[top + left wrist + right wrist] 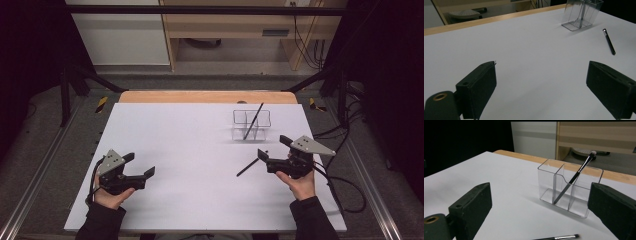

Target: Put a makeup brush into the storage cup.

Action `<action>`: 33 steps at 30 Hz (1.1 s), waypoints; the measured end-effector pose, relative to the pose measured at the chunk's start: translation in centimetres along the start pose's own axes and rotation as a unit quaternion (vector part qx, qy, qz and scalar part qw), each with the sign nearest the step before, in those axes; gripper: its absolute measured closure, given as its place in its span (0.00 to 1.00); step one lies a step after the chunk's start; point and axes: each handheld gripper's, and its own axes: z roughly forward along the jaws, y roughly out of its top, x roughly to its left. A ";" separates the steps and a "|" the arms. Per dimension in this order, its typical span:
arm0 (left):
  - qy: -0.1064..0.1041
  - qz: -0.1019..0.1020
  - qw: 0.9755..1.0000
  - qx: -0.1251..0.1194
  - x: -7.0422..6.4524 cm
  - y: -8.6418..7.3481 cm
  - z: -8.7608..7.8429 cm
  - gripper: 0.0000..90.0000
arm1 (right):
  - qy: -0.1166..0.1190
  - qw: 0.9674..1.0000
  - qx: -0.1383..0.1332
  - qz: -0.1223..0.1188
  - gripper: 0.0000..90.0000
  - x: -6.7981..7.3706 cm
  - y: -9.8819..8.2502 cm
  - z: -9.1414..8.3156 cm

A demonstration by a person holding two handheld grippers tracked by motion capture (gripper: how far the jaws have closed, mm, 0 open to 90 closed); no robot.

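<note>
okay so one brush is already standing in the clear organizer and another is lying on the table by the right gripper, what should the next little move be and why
Probably lower the right gripper over the loose brush and close on its handle. Its jaws stand wide open with nothing between them, and that brush lies flat on the white table just in front of them, outside the clear organizer. The other brush already leans in a compartment.
</note>
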 end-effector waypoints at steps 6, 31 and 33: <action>-0.002 -0.004 1.000 -0.001 0.1 0.0 0.0 0.10 | 0.004 1.000 -0.004 -0.001 0.04 0.2 -0.9 -1.0; -0.007 0.004 1.000 0.008 -0.3 -0.2 0.4 0.10 | 0.002 1.000 0.014 0.003 0.06 -0.6 -2.4 -2.3; -0.007 0.002 1.000 0.008 -0.3 -0.3 0.5 0.10 | 0.002 1.000 0.019 0.002 0.06 -0.6 -2.4 -2.2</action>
